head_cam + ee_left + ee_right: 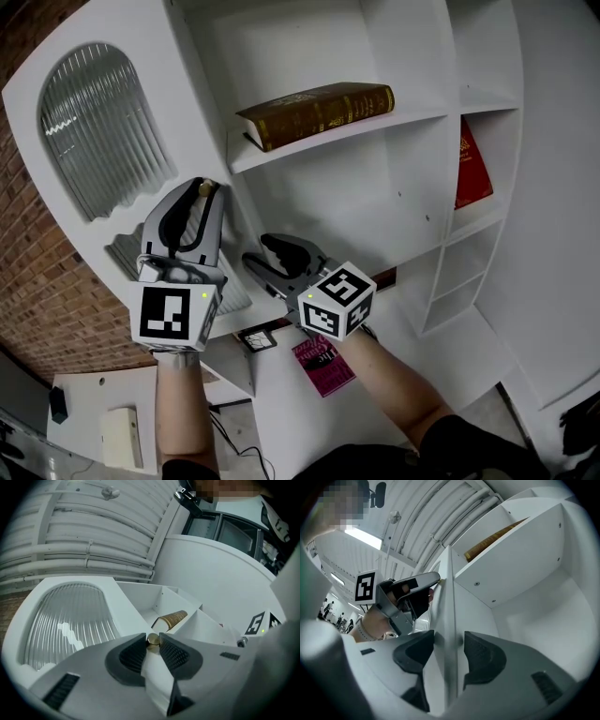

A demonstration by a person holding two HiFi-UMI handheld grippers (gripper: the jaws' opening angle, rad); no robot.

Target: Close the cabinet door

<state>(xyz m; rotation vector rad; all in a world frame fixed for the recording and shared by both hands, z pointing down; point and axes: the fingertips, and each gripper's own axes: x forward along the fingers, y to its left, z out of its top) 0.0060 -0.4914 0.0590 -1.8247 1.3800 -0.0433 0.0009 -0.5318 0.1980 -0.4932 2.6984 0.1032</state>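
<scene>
Closing step: the left gripper pinches the gold knob of the open door at the left; the right gripper has its 2 jaws wide and loose around the door edge; next, I think, swing it shut.

Left gripper and right gripper were both chunky light-grey plastic shells, with black ribbed pads lining the jaws. Left cube and right cube were white with bold black square markers, and each had a tiny green light.
</scene>
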